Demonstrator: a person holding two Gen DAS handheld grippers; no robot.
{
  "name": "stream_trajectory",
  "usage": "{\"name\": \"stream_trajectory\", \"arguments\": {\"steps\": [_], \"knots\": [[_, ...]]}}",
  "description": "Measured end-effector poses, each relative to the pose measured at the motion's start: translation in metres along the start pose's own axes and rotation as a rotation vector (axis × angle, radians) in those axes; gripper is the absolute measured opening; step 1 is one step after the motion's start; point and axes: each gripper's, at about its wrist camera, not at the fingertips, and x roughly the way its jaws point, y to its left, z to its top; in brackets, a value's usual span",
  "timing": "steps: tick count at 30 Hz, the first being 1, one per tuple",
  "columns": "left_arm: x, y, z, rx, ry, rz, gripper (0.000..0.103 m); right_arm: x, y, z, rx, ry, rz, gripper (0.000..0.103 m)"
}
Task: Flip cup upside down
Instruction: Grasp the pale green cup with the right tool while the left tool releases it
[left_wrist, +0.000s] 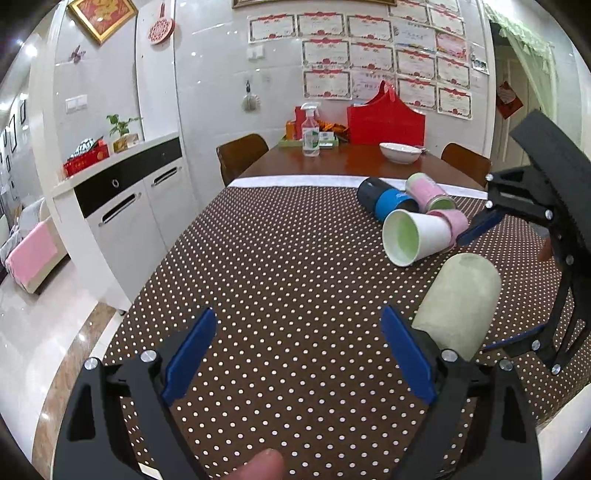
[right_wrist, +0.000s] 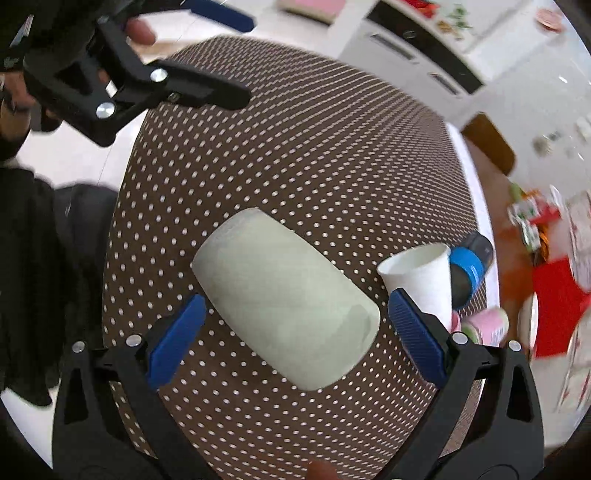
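A pale green cup lies on its side on the brown dotted tablecloth. It also shows in the left wrist view, just right of my left gripper. My right gripper is open and hangs over the cup, its blue pads either side of it and apart from it. It shows at the right of the left wrist view. My left gripper is open and empty over bare cloth. It shows at the top left of the right wrist view.
A white paper cup, a dark cup with a blue band and pink cups lie on their sides beyond the green cup. A white bowl, a spray bottle and a red bag stand at the table's far end.
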Motion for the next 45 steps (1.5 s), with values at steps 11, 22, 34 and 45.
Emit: {"name": "stream_trajectory", "arguments": {"steps": [11,22,34,45], "knots": [[0.018,0.010,-0.006,-0.039,0.037,-0.027,0.089,0.042,-0.007,0.039,-0.150,0.216,0.139,0.096],[0.019,0.008,-0.014,-0.047,0.044,-0.050,0.089,0.070,-0.029,0.040,-0.039,0.337,0.160,0.090],[0.007,0.004,-0.018,-0.039,0.032,-0.060,0.089,0.067,-0.030,0.057,0.013,0.344,0.128,0.081],[-0.002,0.004,-0.023,-0.040,0.033,-0.053,0.089,0.076,-0.017,0.070,0.069,0.325,0.070,0.073]]}}
